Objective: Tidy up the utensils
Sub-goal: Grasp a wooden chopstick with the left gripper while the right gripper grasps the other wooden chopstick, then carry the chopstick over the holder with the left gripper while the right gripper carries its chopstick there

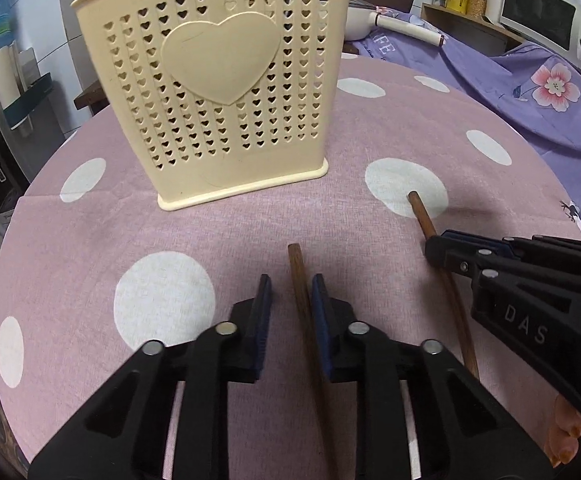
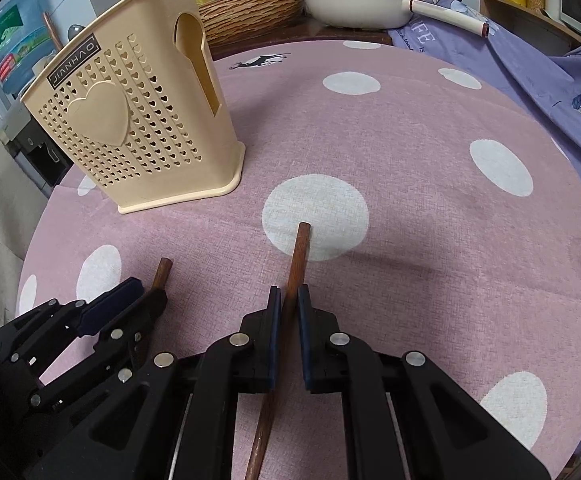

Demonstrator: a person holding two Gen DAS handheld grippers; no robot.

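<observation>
At left, the cream utensil holder [image 1: 218, 92] is stood upright on the tabletop [image 1: 90, 232]. The left claw [image 1: 290, 300] is set around one wooden chopstick [image 1: 300, 280]; its right pad touches the stick, the left pad stands apart, so no grip is made. The right claw [image 2: 288, 304] is closed on the second chopstick [image 2: 296, 264]. A one-sided squeeze could roll the left stick away.
</observation>
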